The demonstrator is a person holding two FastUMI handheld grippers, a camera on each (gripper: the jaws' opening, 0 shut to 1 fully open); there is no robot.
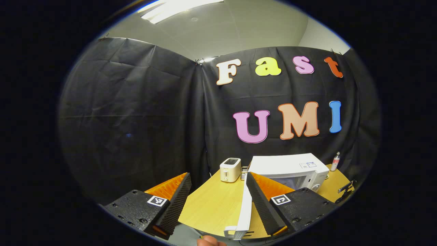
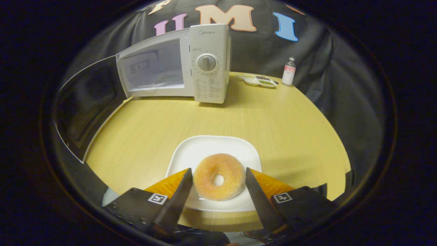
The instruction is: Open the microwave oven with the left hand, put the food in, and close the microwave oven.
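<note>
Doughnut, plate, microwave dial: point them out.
doughnut point(image 2: 219, 176), right gripper view, on its sugared ring left of the hole.
plate point(image 2: 205, 147), right gripper view, on its bare far rim.
microwave dial point(image 2: 207, 63), right gripper view, on the knob's middle.

I count one microwave oven point(image 2: 177, 65) on the desk point(image 2: 280, 126), its one door point(image 2: 85, 106) swung open to its left. In front of it sits one white plate point(image 2: 205, 150) carrying one doughnut point(image 2: 219, 176). To the microwave oven's right are one small divided dish point(image 2: 258, 80) and one bottle point(image 2: 289, 71). From my left gripper view, one toaster point(image 1: 230, 169) stands just left of the microwave oven.
</note>
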